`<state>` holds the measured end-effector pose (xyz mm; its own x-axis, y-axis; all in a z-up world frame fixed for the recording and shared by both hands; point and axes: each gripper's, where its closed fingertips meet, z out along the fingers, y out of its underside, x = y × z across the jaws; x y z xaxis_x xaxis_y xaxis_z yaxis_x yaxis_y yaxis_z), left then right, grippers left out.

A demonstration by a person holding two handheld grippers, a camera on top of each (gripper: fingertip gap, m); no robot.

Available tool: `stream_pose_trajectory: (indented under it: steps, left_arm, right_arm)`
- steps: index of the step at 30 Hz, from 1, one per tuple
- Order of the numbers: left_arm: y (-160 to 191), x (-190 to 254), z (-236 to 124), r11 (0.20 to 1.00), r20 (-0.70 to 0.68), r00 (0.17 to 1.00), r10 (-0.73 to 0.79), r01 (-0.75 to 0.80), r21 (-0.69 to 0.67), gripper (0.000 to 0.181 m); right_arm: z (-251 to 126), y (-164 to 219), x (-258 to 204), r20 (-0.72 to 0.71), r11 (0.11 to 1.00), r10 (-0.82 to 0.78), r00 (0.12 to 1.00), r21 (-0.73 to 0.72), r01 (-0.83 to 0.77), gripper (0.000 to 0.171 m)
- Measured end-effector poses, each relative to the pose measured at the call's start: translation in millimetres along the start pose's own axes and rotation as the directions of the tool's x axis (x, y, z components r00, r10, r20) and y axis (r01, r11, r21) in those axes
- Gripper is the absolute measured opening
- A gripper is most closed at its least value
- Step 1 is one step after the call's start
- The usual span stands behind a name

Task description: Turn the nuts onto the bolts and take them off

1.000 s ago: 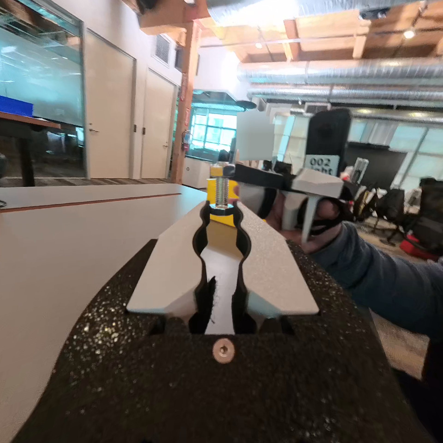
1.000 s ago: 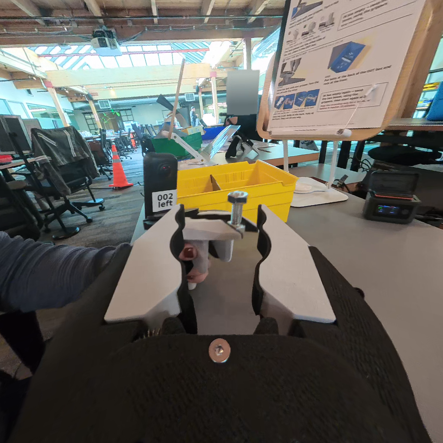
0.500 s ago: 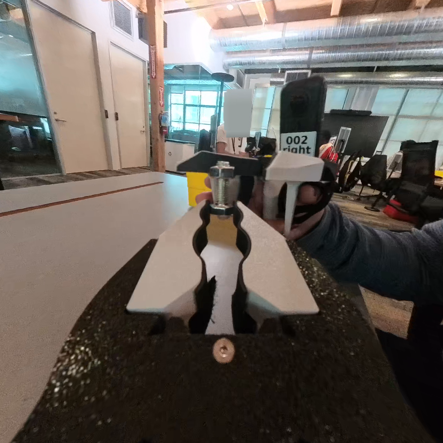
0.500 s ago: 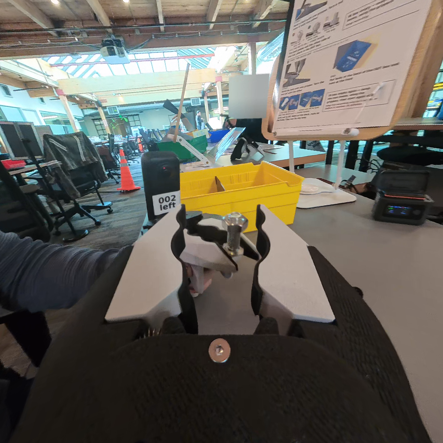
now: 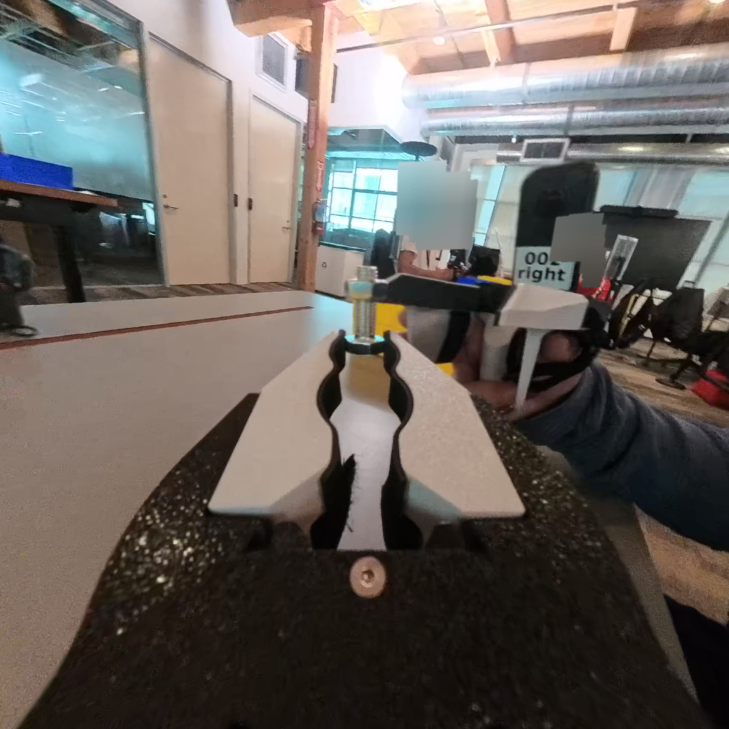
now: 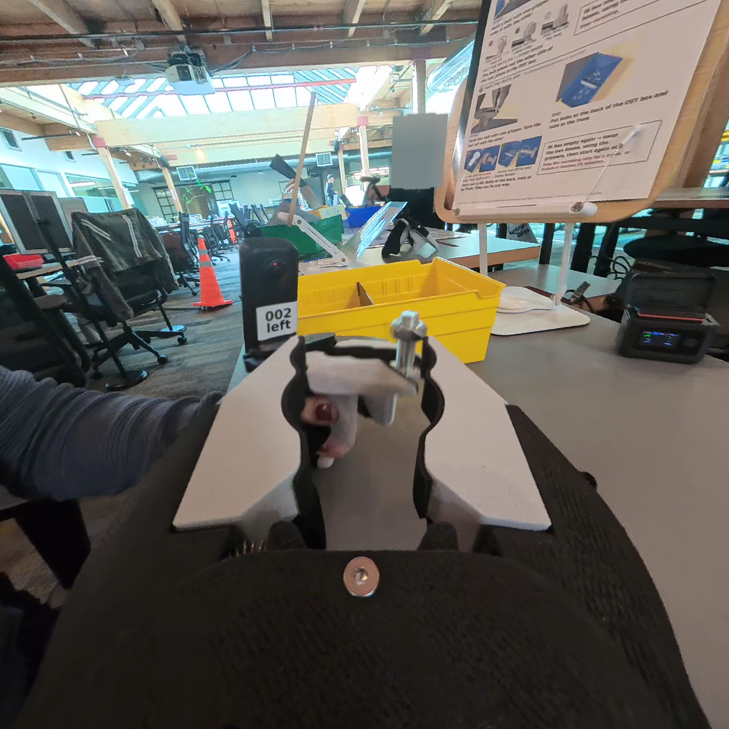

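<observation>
**Silver threaded bolt (image 5: 365, 319) held upright in the air above the grey tabletop (image 5: 118, 394), gripped at its base.**

The left gripper (image 5: 363, 337) has its white fingers closed to a narrow gap on the bolt's dark hexagonal head, so the shaft points straight up. A silver hex nut (image 5: 358, 290) sits near the top of the thread, with a short threaded stub showing above it. The right gripper (image 6: 365, 345) comes in level from the side with its fingers spread wide and holding nothing. The nut end stands just beside its right fingertip, and whether they touch cannot be told. Beyond them a yellow plastic divided bin (image 6: 374, 319) rests on the tabletop.
</observation>
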<state>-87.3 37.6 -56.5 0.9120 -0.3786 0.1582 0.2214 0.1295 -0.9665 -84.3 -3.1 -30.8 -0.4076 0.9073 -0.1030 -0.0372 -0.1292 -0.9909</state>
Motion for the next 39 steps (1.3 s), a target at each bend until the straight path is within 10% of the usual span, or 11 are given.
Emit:
stream_pose_trajectory:
  steps: [33,34,39]
  left_arm:
    - [-1.9,1.6,-1.2,1.0,-0.039,0.999,-0.011,0.011,0.002,0.017]
    - [-4.6,-8.6,-4.7,0.999,0.002,1.0,-0.03,0.029,0.012,0.017]
    - [4.2,6.1,-0.6,0.997,-0.019,0.998,0.056,-0.056,-0.045,0.017]
  right_arm:
    - [2.8,4.1,-5.1,0.015,1.0,-0.004,1.0,-0.007,0.005,0.067]
    - [-3.9,4.3,-11.2,0.054,1.0,-0.013,0.998,-0.012,0.014,0.039]
    - [-12.9,-7.2,17.1,-0.086,1.0,0.004,0.996,0.028,-0.002,0.037]
